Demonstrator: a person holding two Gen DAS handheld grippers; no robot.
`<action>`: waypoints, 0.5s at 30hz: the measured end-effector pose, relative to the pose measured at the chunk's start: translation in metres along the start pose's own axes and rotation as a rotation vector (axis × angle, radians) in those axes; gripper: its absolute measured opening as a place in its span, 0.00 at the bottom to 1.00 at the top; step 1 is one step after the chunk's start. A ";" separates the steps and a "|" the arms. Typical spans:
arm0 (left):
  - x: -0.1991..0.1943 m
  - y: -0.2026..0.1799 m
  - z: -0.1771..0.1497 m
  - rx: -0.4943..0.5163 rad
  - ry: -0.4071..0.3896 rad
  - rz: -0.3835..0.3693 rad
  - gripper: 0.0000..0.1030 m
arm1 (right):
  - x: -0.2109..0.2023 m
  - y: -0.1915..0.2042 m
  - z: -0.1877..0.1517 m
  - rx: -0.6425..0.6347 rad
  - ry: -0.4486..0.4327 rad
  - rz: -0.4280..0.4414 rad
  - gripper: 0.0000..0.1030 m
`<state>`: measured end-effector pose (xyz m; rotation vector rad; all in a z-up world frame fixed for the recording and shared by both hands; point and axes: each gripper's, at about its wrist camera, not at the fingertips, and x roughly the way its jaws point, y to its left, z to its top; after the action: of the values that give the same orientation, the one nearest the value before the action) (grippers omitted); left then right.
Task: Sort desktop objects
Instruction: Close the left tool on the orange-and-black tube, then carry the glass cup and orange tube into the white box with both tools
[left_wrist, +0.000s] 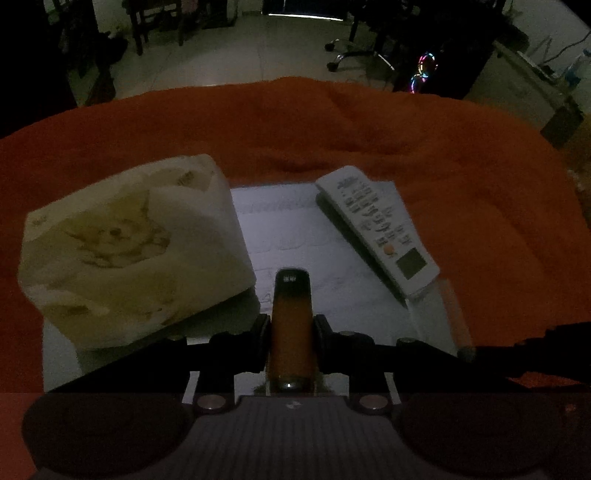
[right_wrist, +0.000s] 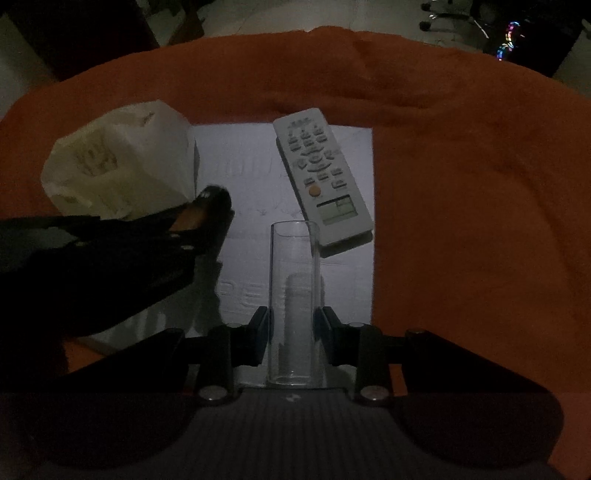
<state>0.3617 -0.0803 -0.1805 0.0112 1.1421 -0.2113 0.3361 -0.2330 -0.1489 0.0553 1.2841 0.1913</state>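
Both hand-held grippers loaded above the worktop

The left hand-held gripper (left_wrist: 291, 328) clamps an amber tube (left_wrist: 291, 325); the right hand-held gripper (right_wrist: 291, 325) grips a clear glass tube (right_wrist: 293, 302), which could slip. The remote (right_wrist: 322, 173) lies just ahead, the tissue pack (right_wrist: 122, 162) ahead-left.

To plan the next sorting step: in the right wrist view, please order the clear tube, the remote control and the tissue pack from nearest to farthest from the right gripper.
1. Clear tube: gripped between the fingers of the right gripper.
2. Remote control: ahead, slightly right, on the white sheet.
3. Tissue pack: far ahead on the left.
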 end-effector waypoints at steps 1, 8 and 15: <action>-0.004 0.000 0.000 -0.001 -0.003 -0.001 0.20 | -0.003 -0.001 0.000 0.010 -0.002 0.003 0.31; -0.037 0.001 -0.002 0.003 -0.026 -0.013 0.20 | -0.034 -0.006 -0.001 0.066 -0.048 0.021 0.31; -0.081 0.005 -0.009 -0.003 -0.046 -0.034 0.20 | -0.072 0.003 -0.011 0.066 -0.096 0.042 0.31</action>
<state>0.3219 -0.0610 -0.1115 -0.0154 1.0976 -0.2388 0.3064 -0.2432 -0.0837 0.1459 1.1937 0.1801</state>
